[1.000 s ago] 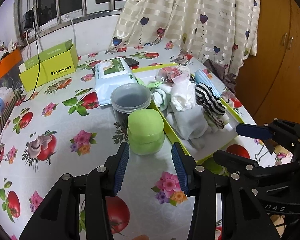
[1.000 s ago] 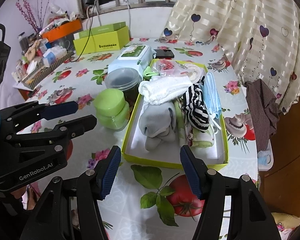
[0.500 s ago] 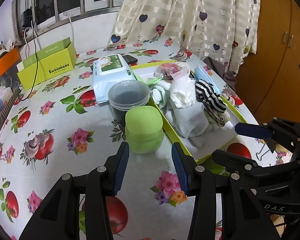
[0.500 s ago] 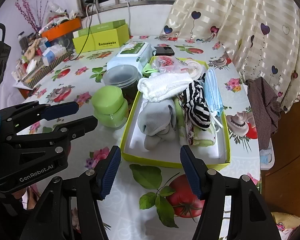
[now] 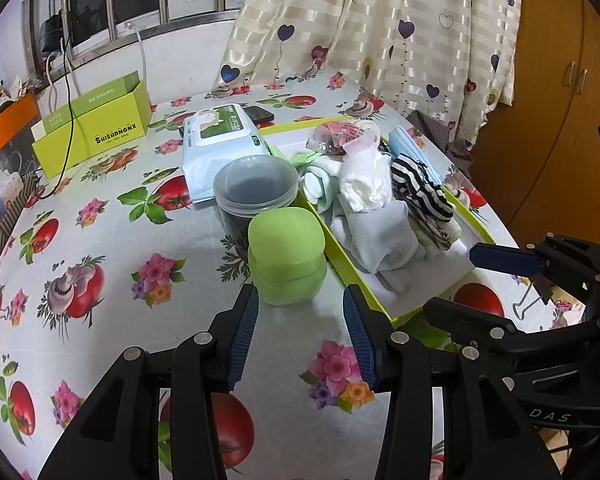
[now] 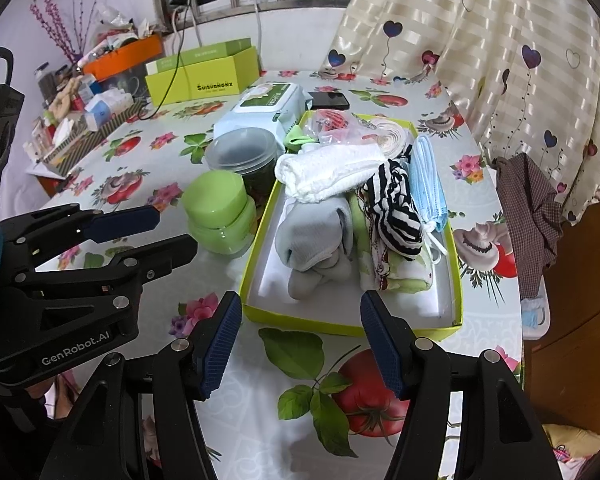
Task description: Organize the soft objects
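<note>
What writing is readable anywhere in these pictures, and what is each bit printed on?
"SUISHANGNX": front of the lime-green box at the back of the table.
"GenRobot.AI": black body of the left tongs, in the right-hand camera's view.
"DAS": black body of the right tongs, in the left-hand camera's view; any letters before it are cut off.
Wet-wipes pack: its label print is too small to read.

Table (image 6: 148,168) bears tray (image 6: 352,326), jars (image 6: 220,216), perhaps phone (image 6: 330,100).

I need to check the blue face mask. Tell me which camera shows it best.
The right wrist view: the blue face mask lies in full sight along the tray's far right side. In the left wrist view only its top shows behind the striped cloth.
</note>
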Demonstrator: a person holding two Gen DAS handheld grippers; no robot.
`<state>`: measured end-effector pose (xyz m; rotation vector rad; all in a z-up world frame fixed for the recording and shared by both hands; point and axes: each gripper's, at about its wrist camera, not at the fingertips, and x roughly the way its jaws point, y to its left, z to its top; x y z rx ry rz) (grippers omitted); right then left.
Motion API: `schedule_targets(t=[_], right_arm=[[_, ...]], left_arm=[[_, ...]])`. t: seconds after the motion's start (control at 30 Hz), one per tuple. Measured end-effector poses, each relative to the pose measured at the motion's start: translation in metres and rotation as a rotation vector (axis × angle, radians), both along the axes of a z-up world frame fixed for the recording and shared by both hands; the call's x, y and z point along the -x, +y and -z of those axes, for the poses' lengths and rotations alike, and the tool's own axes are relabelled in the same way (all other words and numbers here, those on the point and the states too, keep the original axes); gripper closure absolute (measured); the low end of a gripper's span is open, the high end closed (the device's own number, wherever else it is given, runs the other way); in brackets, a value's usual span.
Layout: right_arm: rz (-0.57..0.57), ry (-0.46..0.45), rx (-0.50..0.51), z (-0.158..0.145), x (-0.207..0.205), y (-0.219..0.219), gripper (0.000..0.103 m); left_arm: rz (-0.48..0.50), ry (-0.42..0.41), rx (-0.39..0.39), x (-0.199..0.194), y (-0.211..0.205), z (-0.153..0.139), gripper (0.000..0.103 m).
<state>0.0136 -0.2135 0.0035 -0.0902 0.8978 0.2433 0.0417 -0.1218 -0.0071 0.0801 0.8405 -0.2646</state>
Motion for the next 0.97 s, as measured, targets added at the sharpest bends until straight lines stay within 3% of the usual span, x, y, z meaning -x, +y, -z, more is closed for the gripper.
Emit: schedule_targets(t=[0.97], right_arm=[[0.0,0.0,-0.002,0.0022,-0.0006,-0.0006,0.04]], left_arm=[[0.028,0.015,0.019,-0.0019,-0.0036,0.0027,0.058]])
